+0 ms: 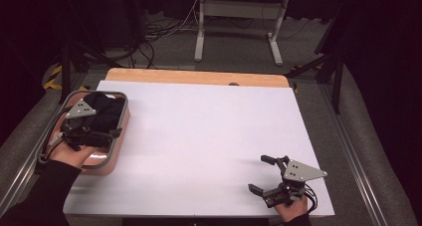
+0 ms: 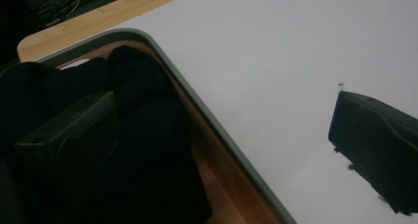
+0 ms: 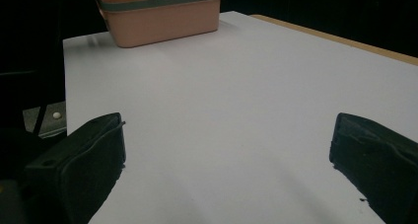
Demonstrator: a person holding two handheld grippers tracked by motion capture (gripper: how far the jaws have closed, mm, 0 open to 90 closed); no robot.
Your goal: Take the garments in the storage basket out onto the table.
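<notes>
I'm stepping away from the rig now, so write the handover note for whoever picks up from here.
Left gripper: over the peach basket at the table's left edge, jaws open and astride the basket's right rim, one over the dark cloth, the other over the white sheet. Nothing gripped.
Right gripper: near the front right corner of the sheet, jaws open, holding nothing.
Things: the dark cloth lies bunched inside the basket.
Done: nothing taken out, as far as the sheet shows.
Left: probably close on the cloth and lift it onto the sheet; the right gripper is free to help.
</notes>
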